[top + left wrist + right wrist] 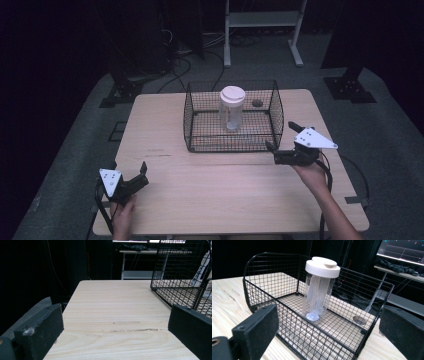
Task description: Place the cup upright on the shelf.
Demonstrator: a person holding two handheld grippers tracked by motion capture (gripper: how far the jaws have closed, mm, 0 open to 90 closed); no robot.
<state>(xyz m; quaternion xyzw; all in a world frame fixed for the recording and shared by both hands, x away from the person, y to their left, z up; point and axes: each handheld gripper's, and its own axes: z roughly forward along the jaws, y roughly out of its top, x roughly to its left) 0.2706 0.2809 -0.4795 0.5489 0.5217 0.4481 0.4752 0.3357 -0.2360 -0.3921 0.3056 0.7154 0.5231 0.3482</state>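
High view: looks like the start, nothing picked up yet. Left gripper (141,176) low at near-left table (210,200) edge, jaws wide apart, empty. Right gripper (282,137) beside basket (189,117), spread wide, empty. Jar (232,107) w/ white lid upright inside basket. Next prob: right reaches over rim for jar.

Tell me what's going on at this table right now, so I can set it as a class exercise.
A person sits at a wooden table with a pair of tongs in each hand. The left tongs rest near the table's front left corner, open and empty. The right tongs hover open beside the right end of a black wire basket. A clear jar with a white lid stands upright inside the basket, untouched.
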